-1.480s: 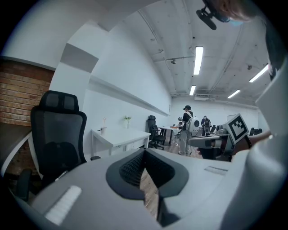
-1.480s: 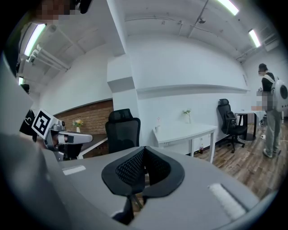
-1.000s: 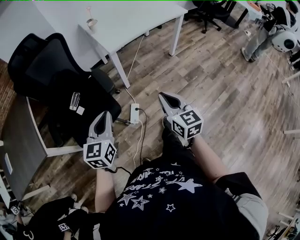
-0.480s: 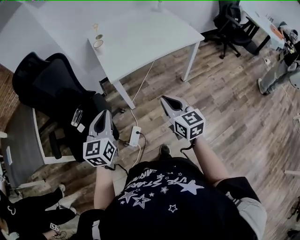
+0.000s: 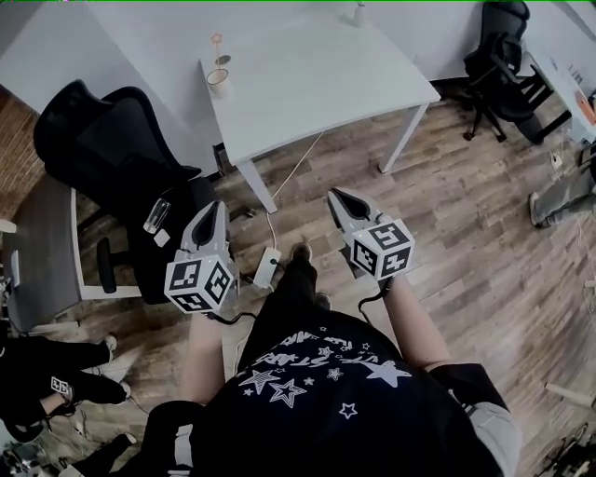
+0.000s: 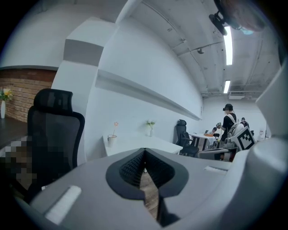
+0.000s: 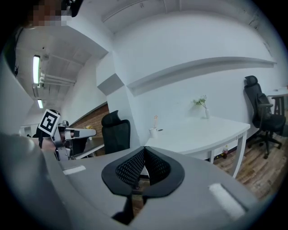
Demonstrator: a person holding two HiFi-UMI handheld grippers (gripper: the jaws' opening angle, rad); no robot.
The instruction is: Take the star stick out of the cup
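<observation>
A white cup [image 5: 218,80] stands near the left corner of the white table [image 5: 326,70], and a thin stick with a star on top [image 5: 217,41] rises out of it. Cup [image 6: 111,139] and star stick [image 6: 115,124] look small and far in the left gripper view. In the right gripper view the cup [image 7: 154,132] and stick [image 7: 155,119] are also distant. My left gripper [image 5: 216,207] and right gripper [image 5: 333,196] hover over the wood floor, well short of the table. Both are shut with nothing between the jaws.
A black office chair [image 5: 107,140] stands left of the table, beside a grey desk [image 5: 42,247]. A power strip [image 5: 265,267] and cables lie on the floor ahead. A small vase with a plant [image 5: 358,13] sits at the table's far edge. Another chair [image 5: 503,51] stands far right.
The table and cup have come closer and sit further right in the head view as the person walks forward. Both grippers keep their pose and stay shut.
</observation>
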